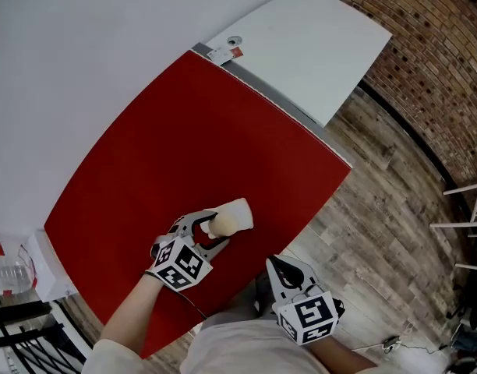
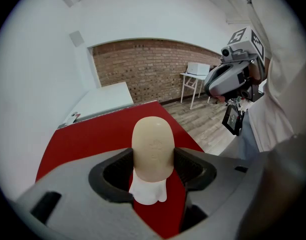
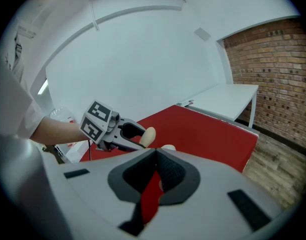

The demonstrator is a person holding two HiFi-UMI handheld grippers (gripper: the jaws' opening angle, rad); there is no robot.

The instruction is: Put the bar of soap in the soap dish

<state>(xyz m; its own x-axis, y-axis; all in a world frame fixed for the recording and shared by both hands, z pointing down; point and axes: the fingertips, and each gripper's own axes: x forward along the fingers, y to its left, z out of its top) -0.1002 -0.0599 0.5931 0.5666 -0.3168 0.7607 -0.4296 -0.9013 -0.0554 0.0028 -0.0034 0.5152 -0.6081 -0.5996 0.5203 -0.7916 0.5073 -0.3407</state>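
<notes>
A beige bar of soap sits clamped between the jaws of my left gripper, low over the front part of the red table. A white soap dish lies at the soap's far end, touching or just under it. In the left gripper view the soap stands between the jaws of the left gripper, with a white piece showing below it. My right gripper hangs shut and empty off the table's front edge. In the right gripper view its tips meet, with the soap beyond.
A white table butts against the red table's far end, with a small red-and-white tag at the joint. A plastic bottle and black frame are at the left. A white rack stands on the wooden floor by the brick wall.
</notes>
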